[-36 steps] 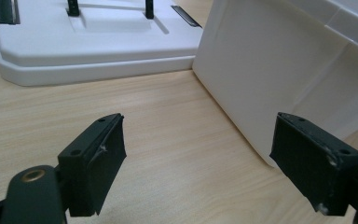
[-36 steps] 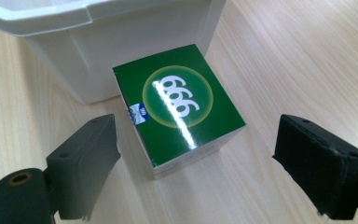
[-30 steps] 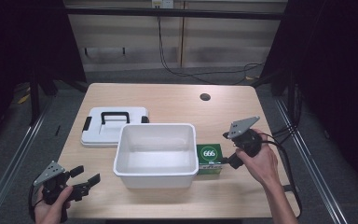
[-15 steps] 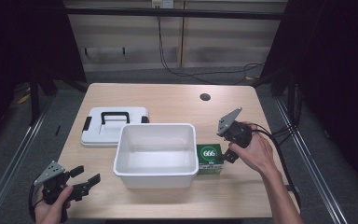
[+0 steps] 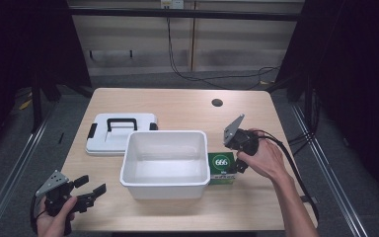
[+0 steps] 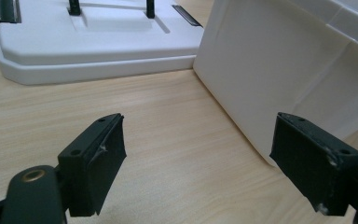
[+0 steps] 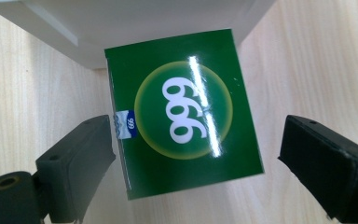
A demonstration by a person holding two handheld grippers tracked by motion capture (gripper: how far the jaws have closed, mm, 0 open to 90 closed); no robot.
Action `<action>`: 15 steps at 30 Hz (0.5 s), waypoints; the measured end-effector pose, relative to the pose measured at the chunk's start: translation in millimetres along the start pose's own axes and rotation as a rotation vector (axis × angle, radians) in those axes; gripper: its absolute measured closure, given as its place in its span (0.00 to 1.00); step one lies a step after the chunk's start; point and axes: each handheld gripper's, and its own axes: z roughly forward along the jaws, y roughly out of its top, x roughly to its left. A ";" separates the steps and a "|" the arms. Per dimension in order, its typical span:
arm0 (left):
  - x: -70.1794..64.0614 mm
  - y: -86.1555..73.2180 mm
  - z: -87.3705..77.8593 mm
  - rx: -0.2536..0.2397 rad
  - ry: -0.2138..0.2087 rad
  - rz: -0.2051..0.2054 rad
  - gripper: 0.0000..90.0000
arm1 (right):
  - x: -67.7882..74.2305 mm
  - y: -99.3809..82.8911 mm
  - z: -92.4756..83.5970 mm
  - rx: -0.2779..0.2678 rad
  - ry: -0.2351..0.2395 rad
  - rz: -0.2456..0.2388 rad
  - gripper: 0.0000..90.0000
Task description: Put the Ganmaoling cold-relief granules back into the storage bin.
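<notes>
A green box marked 999 lies on the table against the right side of a white plastic tub. My right gripper hovers just over the box, pointing down at it, open with a jaw on either side and not touching it. At the front left corner my left gripper is open and empty, low over the table, facing the tub's wall.
A flat white lid with a black handle lies left of and behind the tub. A round cable hole sits in the table's far right. Bare wood lies along the front edge.
My right gripper has come in from the right and tipped down over the green box. The left gripper has stayed put.
</notes>
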 end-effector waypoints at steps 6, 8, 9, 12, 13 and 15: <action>-0.1 -0.1 0.3 0.002 0.000 -0.001 0.19 | -1.7 2.5 10.2 0.050 0.021 -0.007 0.10; -0.2 -0.1 0.2 0.002 -0.001 0.000 0.19 | -1.6 3.1 10.8 0.062 0.023 -0.007 0.10; -0.1 0.0 0.2 0.003 0.000 0.004 0.19 | -1.4 3.7 11.8 0.069 0.019 -0.017 0.10; -0.4 0.0 0.1 0.002 0.000 0.001 0.19 | 0.5 7.2 15.2 0.090 0.021 -0.030 0.10; -0.3 0.0 0.1 0.002 0.000 0.001 0.19 | 0.4 8.1 16.2 0.092 0.025 -0.037 0.10; -0.5 -0.1 -0.1 0.002 0.000 0.000 0.19 | 0.9 10.4 19.0 0.099 0.032 -0.045 0.10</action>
